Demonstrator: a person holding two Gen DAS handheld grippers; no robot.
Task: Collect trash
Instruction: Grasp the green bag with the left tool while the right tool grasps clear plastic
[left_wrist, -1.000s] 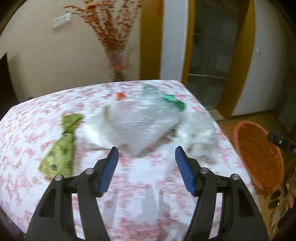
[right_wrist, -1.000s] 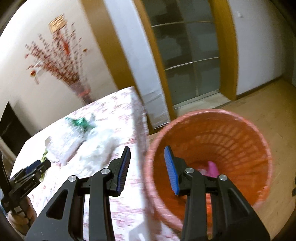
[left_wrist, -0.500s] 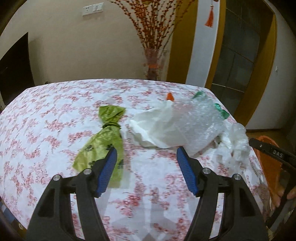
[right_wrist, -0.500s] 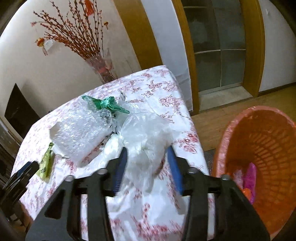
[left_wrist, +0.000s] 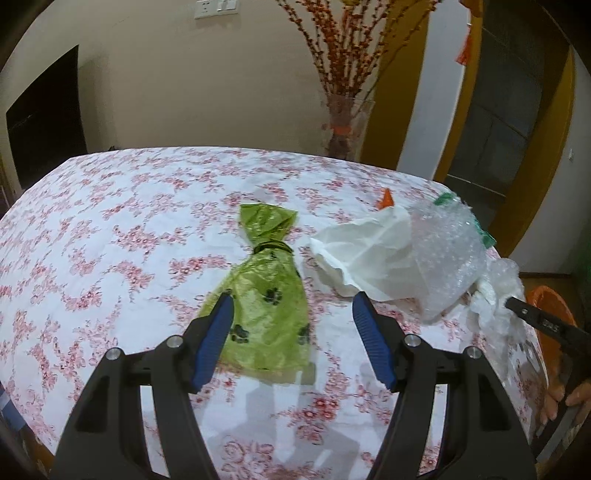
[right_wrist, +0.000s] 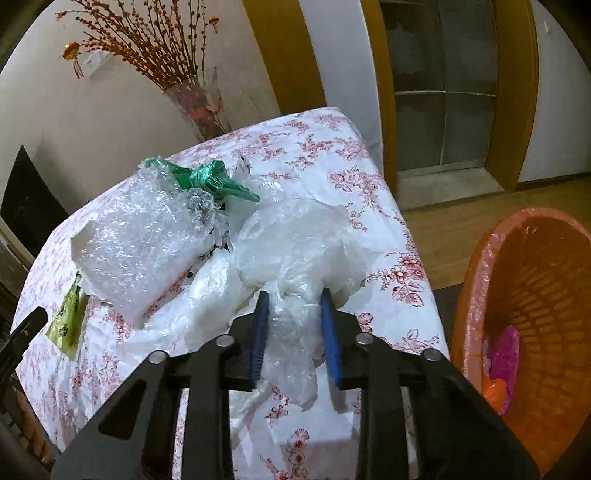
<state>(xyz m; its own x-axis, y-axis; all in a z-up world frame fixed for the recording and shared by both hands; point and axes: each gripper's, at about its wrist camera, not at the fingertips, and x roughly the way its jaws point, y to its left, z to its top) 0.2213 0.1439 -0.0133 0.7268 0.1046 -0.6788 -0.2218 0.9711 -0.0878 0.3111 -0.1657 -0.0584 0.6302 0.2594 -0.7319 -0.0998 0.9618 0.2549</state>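
A green paw-print bag (left_wrist: 269, 266), tied at its neck, lies on the flowered tablecloth (left_wrist: 110, 236). My left gripper (left_wrist: 293, 299) hangs open just above its lower end, one pad on each side, touching nothing. To the right sit a white bag (left_wrist: 369, 251) and bubble wrap (left_wrist: 447, 251). My right gripper (right_wrist: 295, 295) is at the table's right edge, its jaws closing on a crumpled clear plastic bag (right_wrist: 295, 236); the film is bunched between both pads. Bubble wrap (right_wrist: 140, 243) and a green twisted plastic piece (right_wrist: 207, 177) lie behind it.
An orange mesh basket (right_wrist: 476, 258) stands on the wooden floor right of the table, with pink trash (right_wrist: 504, 350) inside. A glass vase of red branches (right_wrist: 199, 103) stands behind the table's far edge. A small orange scrap (left_wrist: 386, 199) lies near the white bag.
My left gripper swung left from the bubble wrap to above the green bag. My right gripper came from over the basket to the table's edge and closed around the clear plastic bag.
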